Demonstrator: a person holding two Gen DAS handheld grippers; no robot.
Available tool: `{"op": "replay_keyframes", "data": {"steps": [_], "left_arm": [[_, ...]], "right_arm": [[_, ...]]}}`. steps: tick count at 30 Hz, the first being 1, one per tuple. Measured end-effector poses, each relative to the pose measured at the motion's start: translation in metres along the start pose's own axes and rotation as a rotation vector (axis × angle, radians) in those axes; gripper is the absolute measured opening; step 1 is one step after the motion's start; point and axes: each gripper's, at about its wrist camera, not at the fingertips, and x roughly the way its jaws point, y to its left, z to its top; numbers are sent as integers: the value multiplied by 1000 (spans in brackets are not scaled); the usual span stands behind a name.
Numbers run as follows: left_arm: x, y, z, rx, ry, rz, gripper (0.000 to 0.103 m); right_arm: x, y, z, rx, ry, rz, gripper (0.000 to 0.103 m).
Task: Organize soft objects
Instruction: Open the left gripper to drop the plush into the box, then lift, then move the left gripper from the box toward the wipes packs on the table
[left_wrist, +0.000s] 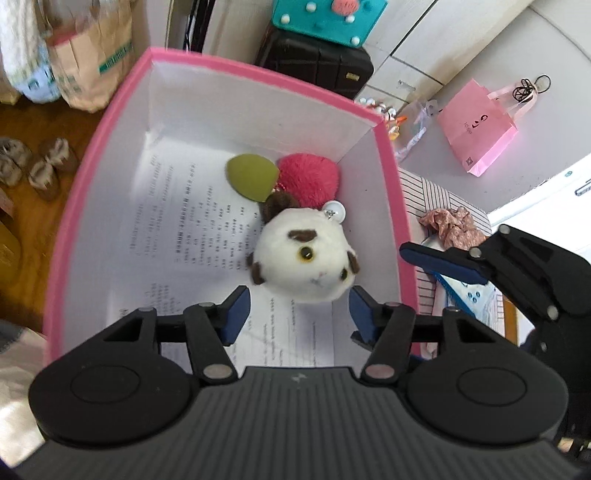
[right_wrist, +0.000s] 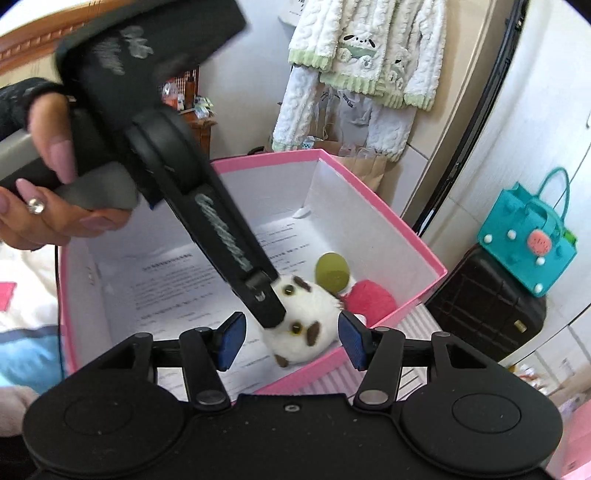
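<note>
Left gripper (left_wrist: 297, 310) hangs over the pink box (left_wrist: 110, 122), jaws spread, white plush (left_wrist: 306, 258) lying free just beyond them beside the red pom-pom (left_wrist: 310, 177). Right gripper (right_wrist: 291, 339) spread too, holding nothing. Best lift straight out, clear of the walls.

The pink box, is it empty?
No, the pink box holds a white hamster plush, a pink pom-pom and a green pad.

Each black hand-held gripper (left_wrist: 299, 310) carries blue finger pads (left_wrist: 236, 314); the person's hand (right_wrist: 55, 192) shows pale pink nails.
</note>
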Motion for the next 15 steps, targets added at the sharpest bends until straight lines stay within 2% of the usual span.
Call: {"op": "replay_keyframes", "data": {"steps": [4,8,15], "left_arm": [[-28,-5,-13,39,-61,31,59],[-52,-11,-25,93,-111,49,59],[-86,-26,-53,191,-150,120,59]], "right_arm": [[-5,8,-2,31,-8,-40,60],[-14,10,-3,71,-15,-23,60],[-51,16,-4,126,-37,34,60]]}}
